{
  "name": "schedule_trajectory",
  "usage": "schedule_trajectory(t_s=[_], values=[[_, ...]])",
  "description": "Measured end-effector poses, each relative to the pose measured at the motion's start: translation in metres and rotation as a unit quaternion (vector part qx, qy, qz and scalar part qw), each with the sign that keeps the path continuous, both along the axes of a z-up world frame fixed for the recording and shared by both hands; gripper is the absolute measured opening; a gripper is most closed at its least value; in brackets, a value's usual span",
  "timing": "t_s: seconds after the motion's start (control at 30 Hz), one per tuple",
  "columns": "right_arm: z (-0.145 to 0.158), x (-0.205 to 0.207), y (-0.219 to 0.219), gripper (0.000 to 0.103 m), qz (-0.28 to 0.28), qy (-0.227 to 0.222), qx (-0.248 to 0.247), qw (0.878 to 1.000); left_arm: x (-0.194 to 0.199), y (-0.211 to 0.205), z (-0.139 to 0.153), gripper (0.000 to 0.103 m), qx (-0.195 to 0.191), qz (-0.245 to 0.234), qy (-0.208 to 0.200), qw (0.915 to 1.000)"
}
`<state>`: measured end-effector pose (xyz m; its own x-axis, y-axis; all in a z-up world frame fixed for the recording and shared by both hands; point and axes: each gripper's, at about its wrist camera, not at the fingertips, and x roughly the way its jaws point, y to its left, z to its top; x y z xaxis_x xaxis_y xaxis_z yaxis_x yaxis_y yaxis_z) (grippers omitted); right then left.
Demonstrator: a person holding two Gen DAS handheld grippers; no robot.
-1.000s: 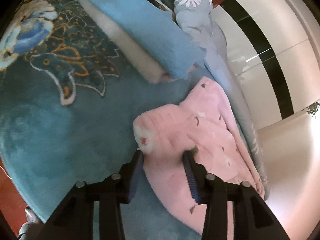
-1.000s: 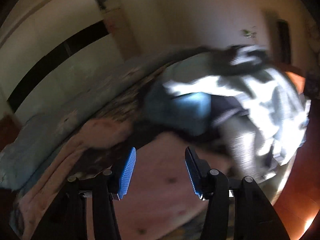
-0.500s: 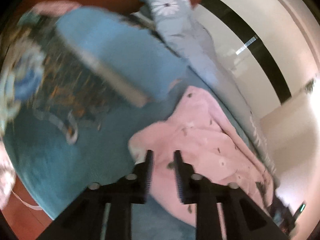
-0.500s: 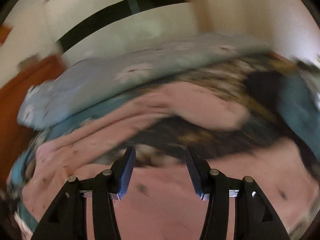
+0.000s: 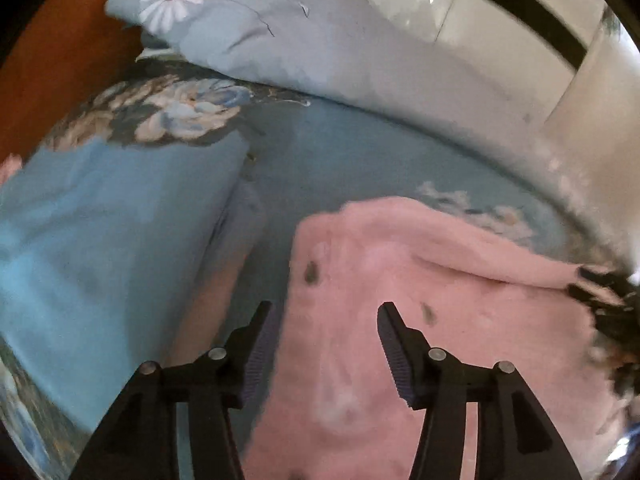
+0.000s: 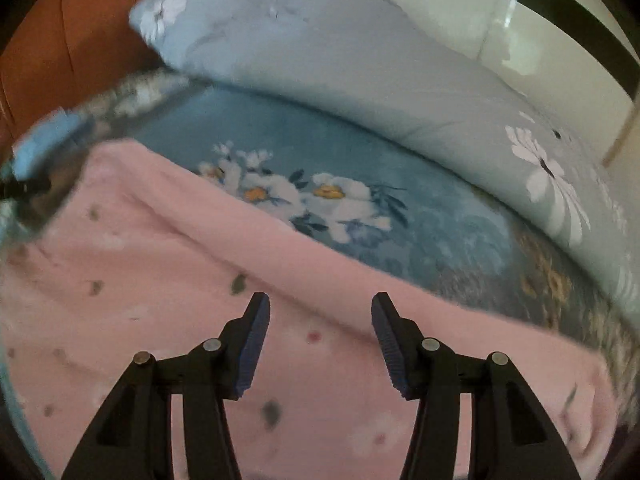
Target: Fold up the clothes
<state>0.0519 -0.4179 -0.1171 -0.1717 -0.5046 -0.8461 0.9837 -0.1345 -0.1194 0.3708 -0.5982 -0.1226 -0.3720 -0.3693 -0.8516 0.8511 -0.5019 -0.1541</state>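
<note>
Lying flat on the plush blue floral bedspread (image 6: 420, 216): a fuzzy pink garment (image 6: 160, 300), dotted with small dark motifs, long fold ridge toward 12 o'clock. Spread wide and empty above it, left gripper (image 5: 325, 344) and right gripper (image 6: 318, 338). Beyond, at 1 o'clock, a smooth grey daisy-print quilt (image 6: 400, 80).

Dim, soft indoor light; motion blur and fisheye warping at edges.
</note>
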Motion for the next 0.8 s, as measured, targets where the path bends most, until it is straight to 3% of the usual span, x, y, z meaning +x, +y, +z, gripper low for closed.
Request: schedule_trajectory(t_s=[0.07, 0.17, 0.3, 0.37, 0.4, 0.43, 0.53, 0.63, 0.8], values=[[-0.008, 0.0, -0.01, 0.055, 0.02, 0.016, 0.023, 0.999, -0.015, -0.015, -0.01, 0.057, -0.012, 0.005, -0.037, 0.9992], [-0.017, -0.004, -0.017, 0.055, 0.043, 0.046, 0.044, 0.997, -0.03, -0.027, -0.02, 0.057, -0.007, -0.008, -0.039, 0.9992], [-0.027, -0.02, -0.025, 0.055, 0.039, 0.044, 0.061, 0.996, -0.05, -0.044, -0.032, 0.056, 0.0, -0.023, -0.041, 0.9989], [-0.029, -0.025, -0.028, 0.054, 0.038, 0.032, 0.068, 0.996, -0.05, -0.049, -0.032, 0.038, 0.006, -0.019, -0.021, 0.9996], [-0.029, -0.025, -0.029, 0.049, 0.041, 0.03, 0.069, 0.996, -0.051, -0.051, -0.032, 0.033, 0.01, -0.019, -0.015, 0.9997], [-0.029, -0.024, -0.029, 0.033, 0.044, 0.03, 0.071, 0.996, -0.053, -0.051, -0.032, 0.032, 0.011, -0.021, -0.011, 0.9997], [-0.028, -0.02, -0.034, 0.011, 0.056, 0.044, 0.076, 0.995, -0.055, -0.046, -0.029, 0.03, -0.002, -0.029, -0.012, 0.9995], [-0.023, -0.02, -0.045, 0.008, 0.05, 0.071, 0.08, 0.993, -0.054, -0.046, -0.023, 0.03, -0.012, -0.015, -0.008, 0.9998], [0.01, -0.038, -0.076, 0.008, 0.0, 0.089, 0.032, 0.996, -0.051, -0.057, -0.006, 0.03, -0.029, 0.02, 0.017, 0.9992]])
